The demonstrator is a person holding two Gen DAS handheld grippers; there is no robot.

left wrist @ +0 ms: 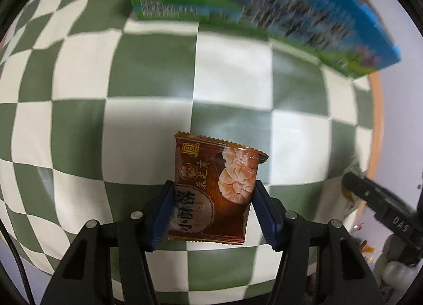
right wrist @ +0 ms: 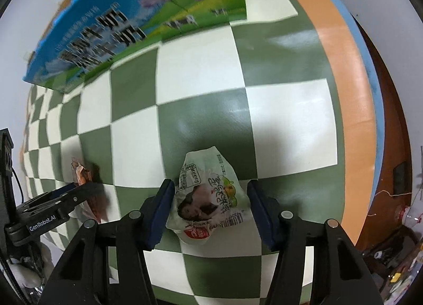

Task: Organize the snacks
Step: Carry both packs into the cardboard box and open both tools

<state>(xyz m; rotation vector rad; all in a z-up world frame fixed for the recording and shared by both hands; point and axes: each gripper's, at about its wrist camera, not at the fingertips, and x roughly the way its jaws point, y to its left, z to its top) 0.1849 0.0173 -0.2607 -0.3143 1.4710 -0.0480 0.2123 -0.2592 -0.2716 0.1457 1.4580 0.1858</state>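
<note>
A brown snack packet (left wrist: pixel 215 191) with a picture of pastries sits between the blue pads of my left gripper (left wrist: pixel 212 210), which is shut on it above the checkered cloth. A white and green snack packet (right wrist: pixel 207 199) lies between the pads of my right gripper (right wrist: pixel 211 212); the left pad touches it, the right pad stands a little apart, so the jaws are open around it. A blue and green carton (left wrist: pixel 264 4) stands at the far side of the table; it also shows in the right wrist view (right wrist: pixel 132 22). The left gripper with the brown packet (right wrist: pixel 84 175) shows at the left of the right wrist view.
The table has a green and white checkered cloth (right wrist: pixel 201 93) with an orange rim (right wrist: pixel 351 93) on the right. Beyond the rim are dark wooden furniture (right wrist: pixel 391 173) and clutter on the floor. The right gripper's arm (left wrist: pixel 380 204) shows at the right of the left wrist view.
</note>
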